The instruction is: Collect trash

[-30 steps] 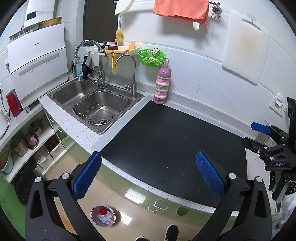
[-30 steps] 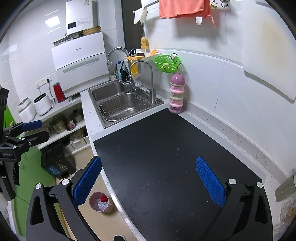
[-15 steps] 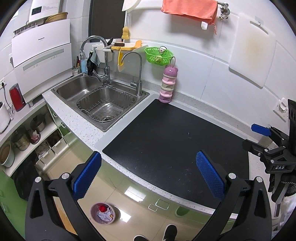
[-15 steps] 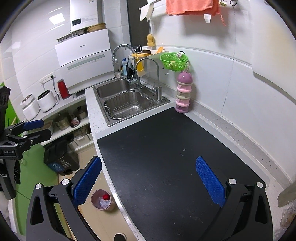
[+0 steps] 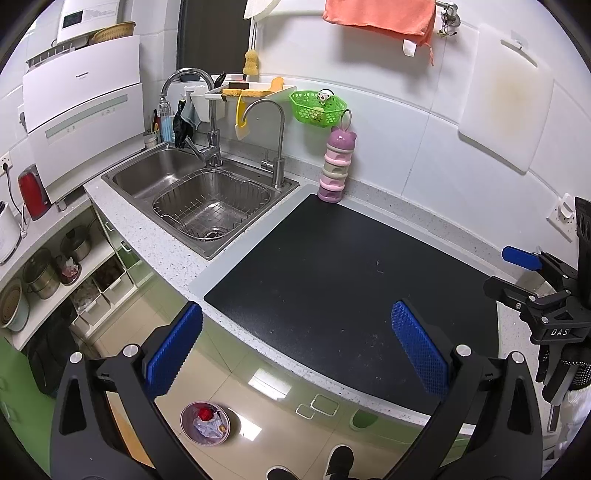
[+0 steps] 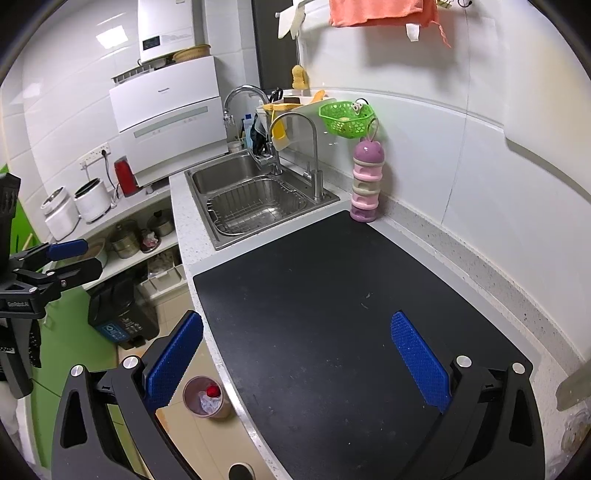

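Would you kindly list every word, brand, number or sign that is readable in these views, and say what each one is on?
"DAS": on the black body of the right gripper, seen in the left wrist view.
Recycling symbol: on the dark bin on the floor.
Brand on the white countertop appliance: too small to read.
Label on the left gripper: blurred.
Panel on the white wall unit: unreadable.

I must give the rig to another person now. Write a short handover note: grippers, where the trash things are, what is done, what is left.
Left gripper: open, empty, over the counter's front edge.
Right gripper: open, empty, above the black mat.
Small bin stands on the floor below the counter and holds trash, including a red piece.
Done: no trash visible on the mat, only small crumbs.
Left: nothing obvious; check the sink and the counter's right end, which is partly out of view.
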`<state>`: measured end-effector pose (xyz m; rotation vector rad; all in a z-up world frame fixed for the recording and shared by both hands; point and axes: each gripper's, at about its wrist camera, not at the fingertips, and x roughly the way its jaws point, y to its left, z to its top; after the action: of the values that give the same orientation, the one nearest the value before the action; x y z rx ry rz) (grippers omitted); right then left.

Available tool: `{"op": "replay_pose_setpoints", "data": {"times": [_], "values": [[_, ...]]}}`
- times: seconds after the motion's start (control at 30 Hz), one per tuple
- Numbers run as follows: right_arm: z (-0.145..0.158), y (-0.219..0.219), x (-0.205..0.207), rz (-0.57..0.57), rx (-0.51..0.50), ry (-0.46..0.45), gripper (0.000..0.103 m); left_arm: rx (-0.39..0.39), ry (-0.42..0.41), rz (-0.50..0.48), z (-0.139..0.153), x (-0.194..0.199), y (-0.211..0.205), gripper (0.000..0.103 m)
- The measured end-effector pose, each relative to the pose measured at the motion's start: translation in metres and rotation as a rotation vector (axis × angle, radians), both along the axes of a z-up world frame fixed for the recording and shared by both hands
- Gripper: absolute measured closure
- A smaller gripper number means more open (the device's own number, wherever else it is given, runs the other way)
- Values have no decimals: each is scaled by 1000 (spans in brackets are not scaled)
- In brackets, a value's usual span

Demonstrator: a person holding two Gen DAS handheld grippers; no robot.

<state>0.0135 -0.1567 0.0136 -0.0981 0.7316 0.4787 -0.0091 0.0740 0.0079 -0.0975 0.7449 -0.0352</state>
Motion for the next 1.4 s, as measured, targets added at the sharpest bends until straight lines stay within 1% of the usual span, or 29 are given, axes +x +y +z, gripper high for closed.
{"op": "replay_pose_setpoints", "data": {"times": [1.4], "values": [[-2,-4,-4,-8,0,6,5,3,2,-2,-2,0,0,3]]}}
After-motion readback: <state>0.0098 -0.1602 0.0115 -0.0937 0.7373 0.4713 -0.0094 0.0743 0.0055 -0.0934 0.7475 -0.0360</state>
